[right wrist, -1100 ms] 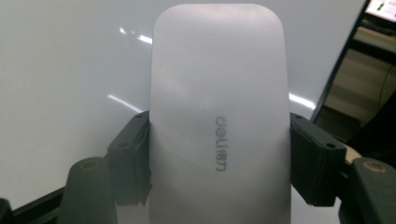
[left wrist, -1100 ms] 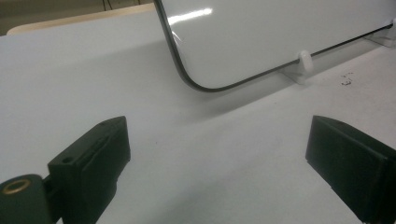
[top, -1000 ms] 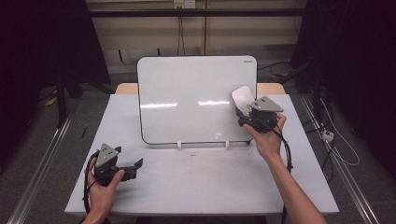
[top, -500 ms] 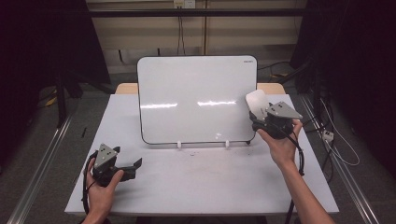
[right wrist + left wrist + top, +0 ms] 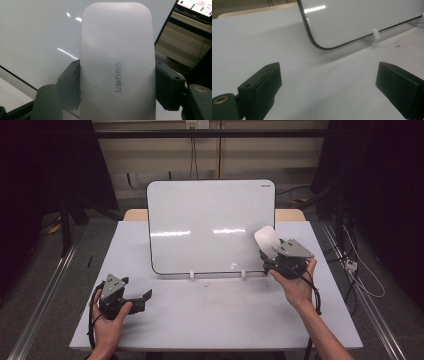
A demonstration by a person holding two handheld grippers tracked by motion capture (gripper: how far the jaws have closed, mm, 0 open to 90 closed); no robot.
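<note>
The right hand-held gripper (image 5: 272,251) clamps a white eraser (image 5: 116,62) – pressed unevenly, it could topple the propped whiteboard (image 5: 210,225) – the left hand-held gripper (image 5: 329,85) gapes wide.

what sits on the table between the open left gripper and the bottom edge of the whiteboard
Nothing: bare white tabletop runs from the left gripper to the rounded-corner white whiteboard on its small white feet, seen in the left gripper view.

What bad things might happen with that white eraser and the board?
The right gripper pinches the whiteboard eraser only by its narrow sides, so it might slip out. The whiteboard stands propped on two small white feet; a hard push might tip it backward. The left gripper sits open, too far away to steady it.
</note>
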